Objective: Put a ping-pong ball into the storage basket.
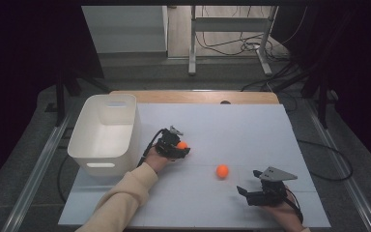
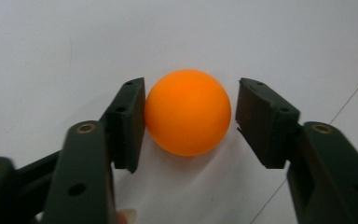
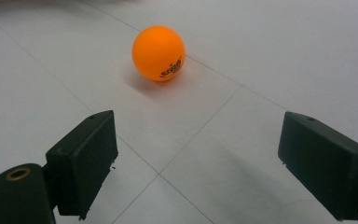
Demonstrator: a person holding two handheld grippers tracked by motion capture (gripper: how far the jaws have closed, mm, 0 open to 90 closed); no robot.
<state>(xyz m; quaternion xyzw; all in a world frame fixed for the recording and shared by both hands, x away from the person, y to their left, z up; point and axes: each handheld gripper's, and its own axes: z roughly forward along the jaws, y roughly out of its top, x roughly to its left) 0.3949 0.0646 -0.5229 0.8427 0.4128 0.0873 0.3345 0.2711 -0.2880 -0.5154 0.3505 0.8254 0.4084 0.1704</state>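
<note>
Left tool (image 1: pixel 179 146): we've got it low on the tabletop (image 1: pixel 251 130), just right of the bin, with an orange ball (image 1: pixel 181 144) sitting between its jaws.

Left tool grip: in the left gripper view the one jaw is flat against the ball (image 2: pixel 188 112), the other looks a hair off it, so we'd say clenched on the ball, though that last sliver of contact is hard to call from this angle.

Held ball: it rests on the white tabletop, not lifted as far as we can see.

Right tool (image 1: pixel 249 189): down near the front right of the tabletop, jaws spread wide, nothing between them, so it's released.

Second ball (image 1: pixel 222 170): loose on the tabletop, between the two tools, closer to the right one. In the right gripper view it sits ahead of the open jaws, well clear of both, small dark print on its side (image 3: pixel 158 52).

White bin (image 1: pixel 88 126): at the left edge of the tabletop, upright, handle slots in its walls, and we see nothing orange inside.

Sleeve (image 1: pixel 125 193): cream coloured, on the left forearm coming in from the bottom.
</note>
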